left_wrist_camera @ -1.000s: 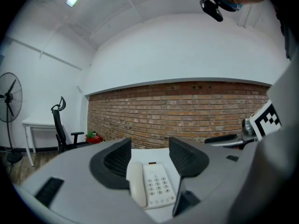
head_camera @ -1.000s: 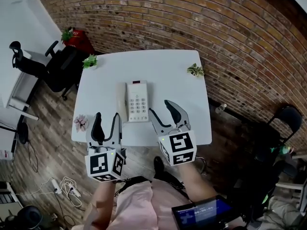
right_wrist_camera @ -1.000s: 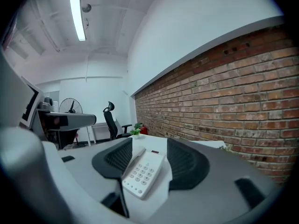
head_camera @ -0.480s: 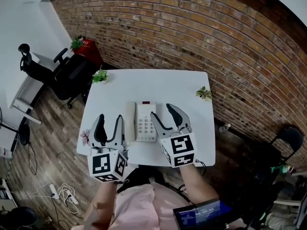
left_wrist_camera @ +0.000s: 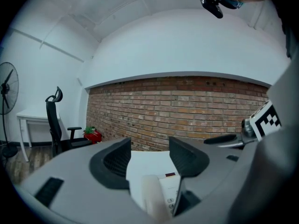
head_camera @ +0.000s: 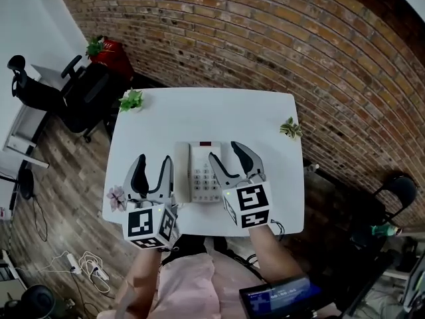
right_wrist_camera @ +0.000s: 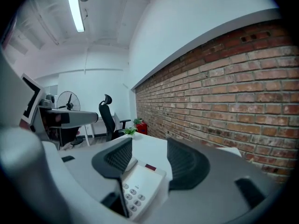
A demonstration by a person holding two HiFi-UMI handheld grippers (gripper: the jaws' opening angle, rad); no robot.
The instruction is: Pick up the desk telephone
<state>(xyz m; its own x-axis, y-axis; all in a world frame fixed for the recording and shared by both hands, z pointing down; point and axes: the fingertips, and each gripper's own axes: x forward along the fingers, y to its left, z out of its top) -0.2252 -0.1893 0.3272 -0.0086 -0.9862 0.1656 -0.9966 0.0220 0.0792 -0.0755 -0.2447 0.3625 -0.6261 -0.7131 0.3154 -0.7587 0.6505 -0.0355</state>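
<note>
1. Your desk telephone [head_camera: 204,173] lies flat on the near half of the smooth white table [head_camera: 199,108]. It is a pale, boxy slab with a grid of small round keys, a dark display strip at its far end and a rounded handset along its left side.
2. Your left gripper [head_camera: 153,159] hovers just left of the handset. Its dark ribbed pads [left_wrist_camera: 116,158] stand about half apart and grip nothing; the handset shows low between them, untouched.
3. Your right gripper [head_camera: 224,151] hangs over the telephone's right edge. Its curved jaws are likewise half spread and empty, with the keypad below the left one.
4. A rough red brick wall [head_camera: 265,32] runs along the table's far side.
</note>
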